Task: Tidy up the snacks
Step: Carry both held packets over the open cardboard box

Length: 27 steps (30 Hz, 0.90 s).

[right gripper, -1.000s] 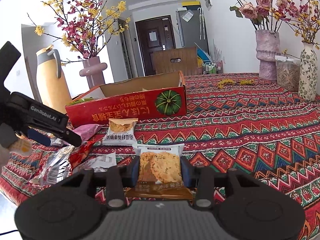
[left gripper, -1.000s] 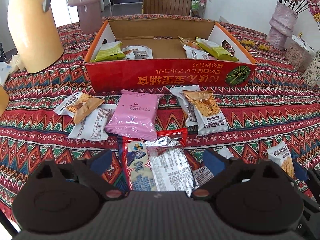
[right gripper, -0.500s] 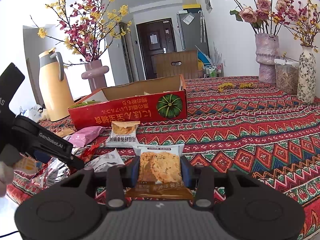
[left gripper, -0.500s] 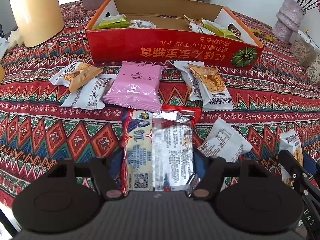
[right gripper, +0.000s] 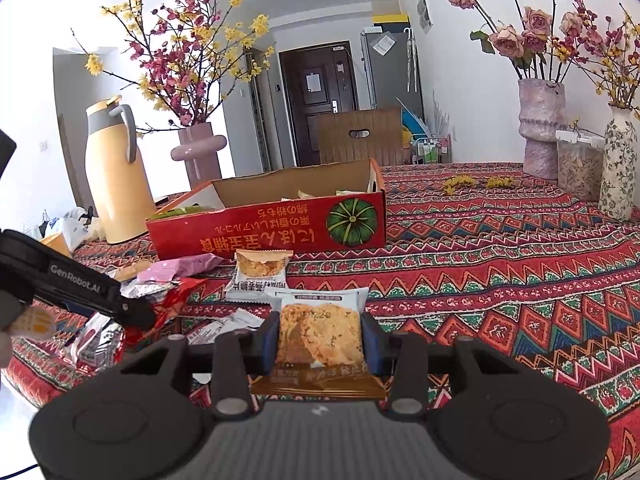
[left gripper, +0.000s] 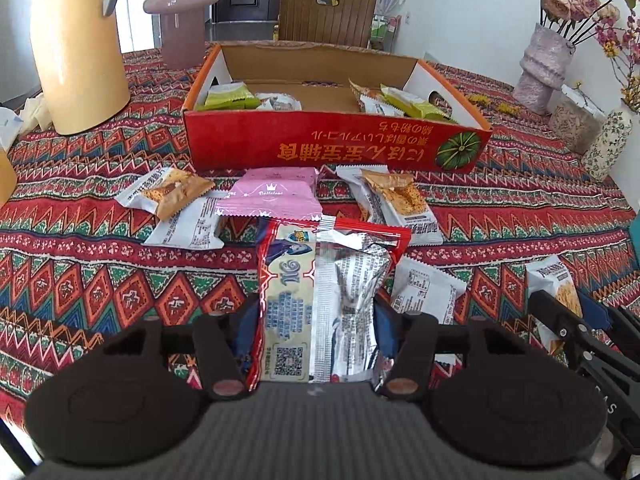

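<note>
My left gripper (left gripper: pixel 316 320) is shut on a red and silver foil snack pack (left gripper: pixel 324 300) and holds it above the tablecloth. My right gripper (right gripper: pixel 320 340) is shut on a white cracker packet (right gripper: pixel 320 332), lifted off the table. The open red cardboard box (left gripper: pixel 336 148) stands ahead with several snack packets inside; it also shows in the right wrist view (right gripper: pixel 272 232). A pink packet (left gripper: pixel 276 196) and cracker packets (left gripper: pixel 400 204) (left gripper: pixel 168 196) lie in front of the box. The left gripper shows at the left of the right wrist view (right gripper: pixel 132 312).
A yellow thermos jug (left gripper: pixel 76 48) stands at the back left by a pink vase (left gripper: pixel 180 20). Flower vases (right gripper: pixel 540 128) (right gripper: pixel 618 168) and a clear jar (right gripper: pixel 578 168) stand at the right. A wooden chair back (left gripper: pixel 328 12) is behind the box.
My left gripper closed on the foil pack and lifted it, tilting up toward the box. My right gripper has risen slightly with the cracker packet still in it.
</note>
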Available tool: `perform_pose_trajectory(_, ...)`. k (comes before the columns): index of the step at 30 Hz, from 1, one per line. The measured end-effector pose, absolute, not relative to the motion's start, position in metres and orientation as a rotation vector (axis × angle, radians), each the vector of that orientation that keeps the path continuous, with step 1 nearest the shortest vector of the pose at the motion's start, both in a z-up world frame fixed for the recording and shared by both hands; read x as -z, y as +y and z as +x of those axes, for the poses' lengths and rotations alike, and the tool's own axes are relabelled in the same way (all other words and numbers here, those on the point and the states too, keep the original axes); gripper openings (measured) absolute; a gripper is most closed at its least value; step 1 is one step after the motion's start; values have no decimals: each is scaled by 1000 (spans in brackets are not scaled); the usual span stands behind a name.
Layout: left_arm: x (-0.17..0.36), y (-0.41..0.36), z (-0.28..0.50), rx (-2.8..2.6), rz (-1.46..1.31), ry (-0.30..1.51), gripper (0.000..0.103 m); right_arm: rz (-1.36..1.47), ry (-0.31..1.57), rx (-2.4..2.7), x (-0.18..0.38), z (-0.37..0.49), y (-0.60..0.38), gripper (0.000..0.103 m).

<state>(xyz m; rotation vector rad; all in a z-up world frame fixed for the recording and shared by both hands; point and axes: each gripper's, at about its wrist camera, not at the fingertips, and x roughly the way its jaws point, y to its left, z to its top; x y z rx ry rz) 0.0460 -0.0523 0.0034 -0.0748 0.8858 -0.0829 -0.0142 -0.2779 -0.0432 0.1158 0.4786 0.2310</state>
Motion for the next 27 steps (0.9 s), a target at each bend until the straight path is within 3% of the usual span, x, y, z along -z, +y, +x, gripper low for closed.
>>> perform_pose_trajectory(10, -43, -58, 38, 149, -95, 733, 58, 100, 415, -221, 20, 1, -270, 41)
perform_pose_trajectory(27, -68, -58, 98, 107, -91, 657, 58, 75, 357, -214, -12, 68, -259, 41)
